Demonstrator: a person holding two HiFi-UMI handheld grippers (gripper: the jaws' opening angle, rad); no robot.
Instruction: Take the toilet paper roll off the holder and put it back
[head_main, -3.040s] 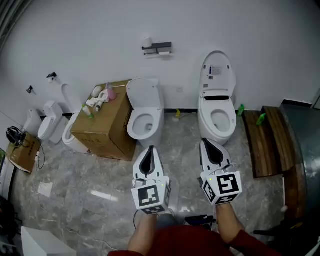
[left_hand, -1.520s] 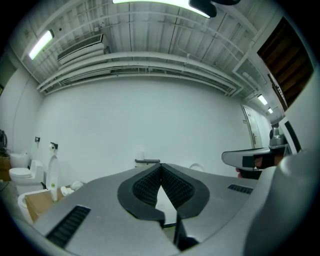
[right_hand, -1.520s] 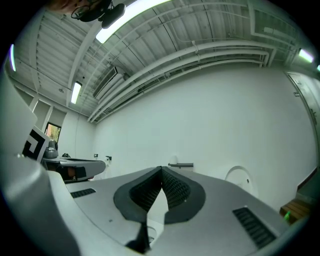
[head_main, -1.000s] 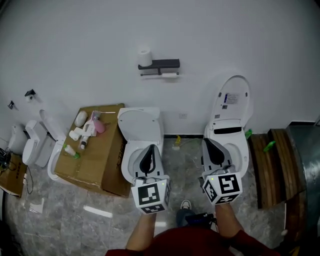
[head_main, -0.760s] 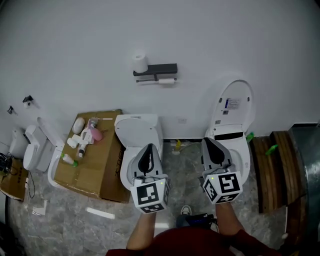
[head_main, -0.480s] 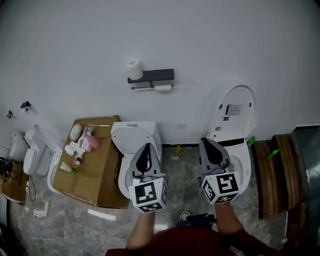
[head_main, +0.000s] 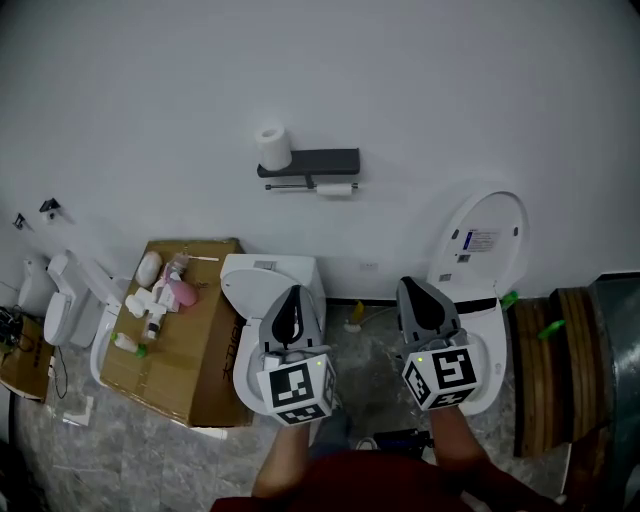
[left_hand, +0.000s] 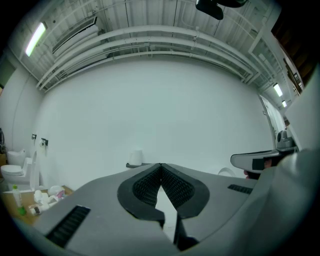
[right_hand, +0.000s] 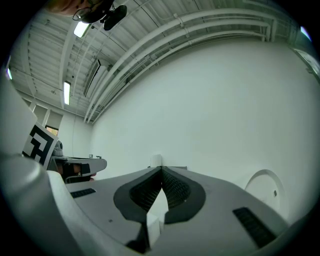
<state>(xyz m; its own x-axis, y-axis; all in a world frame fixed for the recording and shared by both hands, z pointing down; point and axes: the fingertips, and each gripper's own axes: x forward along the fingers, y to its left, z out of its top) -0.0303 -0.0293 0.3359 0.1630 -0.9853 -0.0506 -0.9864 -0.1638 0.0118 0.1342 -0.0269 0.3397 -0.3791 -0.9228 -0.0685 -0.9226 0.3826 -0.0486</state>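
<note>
A white toilet paper roll (head_main: 271, 148) stands upright on the left end of a dark wall holder (head_main: 320, 160). A smaller roll (head_main: 337, 188) hangs on the bar under it. Both grippers are held low, well short of the wall. My left gripper (head_main: 295, 291) is shut and empty over the left toilet. My right gripper (head_main: 410, 284) is also shut and empty, over the right toilet. In the left gripper view the roll (left_hand: 136, 156) shows just left of the closed gripper tip (left_hand: 161, 164). In the right gripper view the roll (right_hand: 156, 160) peeks above the closed gripper tip (right_hand: 161, 169).
A toilet with its lid raised (head_main: 262, 290) is below the left gripper, and another toilet (head_main: 487, 250) is below the right one. A cardboard box (head_main: 190, 340) carrying bottles stands at the left, with more white fixtures (head_main: 70, 300) beyond it. Wooden planks (head_main: 555, 370) lie at the right.
The view has drawn closer to the wall, so the holder and toilets look larger and nearer. Both grippers stay shut and keep their places in front of the person.
</note>
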